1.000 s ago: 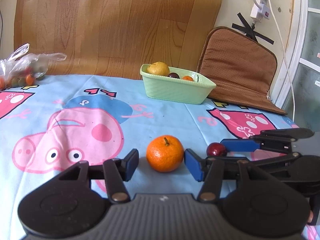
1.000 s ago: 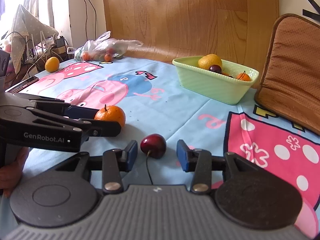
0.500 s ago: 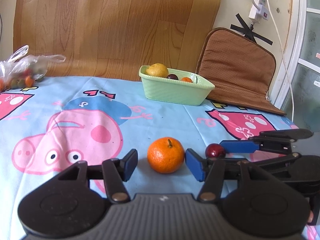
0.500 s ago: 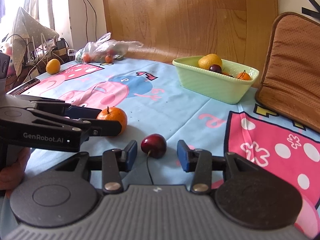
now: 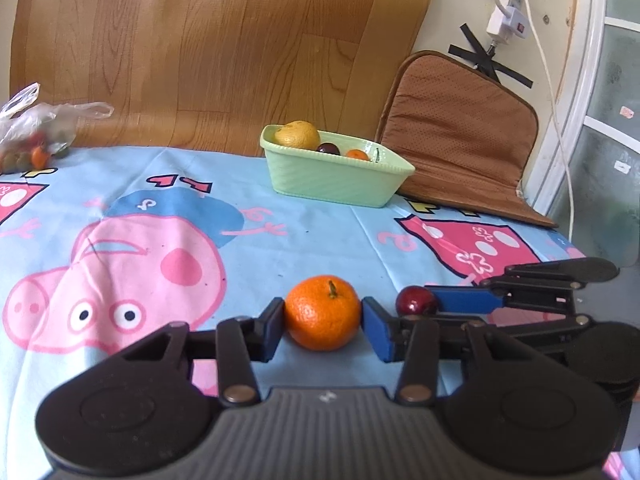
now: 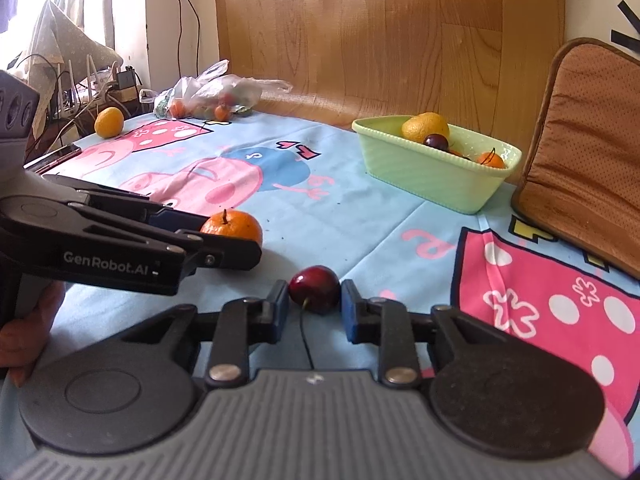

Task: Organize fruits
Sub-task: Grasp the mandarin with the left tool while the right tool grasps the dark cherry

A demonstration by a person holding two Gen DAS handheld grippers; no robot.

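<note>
My left gripper [image 5: 322,326] is shut on an orange tangerine [image 5: 322,312] that rests on the cartoon tablecloth; both blue pads touch its sides. My right gripper [image 6: 314,302] is shut on a dark red cherry [image 6: 314,289], whose stem trails back toward the camera. The cherry also shows in the left wrist view [image 5: 416,300], and the tangerine in the right wrist view [image 6: 232,228]. A pale green basket [image 5: 340,176] holds a yellow citrus, a dark cherry and a small orange at the far side of the table; it also shows in the right wrist view [image 6: 432,172].
A brown cushion [image 5: 460,140] leans on the wall right of the basket. A plastic bag of small fruit [image 6: 212,96] lies at the far left. A loose yellow-orange fruit [image 6: 109,122] sits near cables at the left table edge. A wooden board backs the table.
Both grippers have closed: the left pads came in onto the tangerine and the right pads onto the cherry. Both fruits remain on the cloth.
</note>
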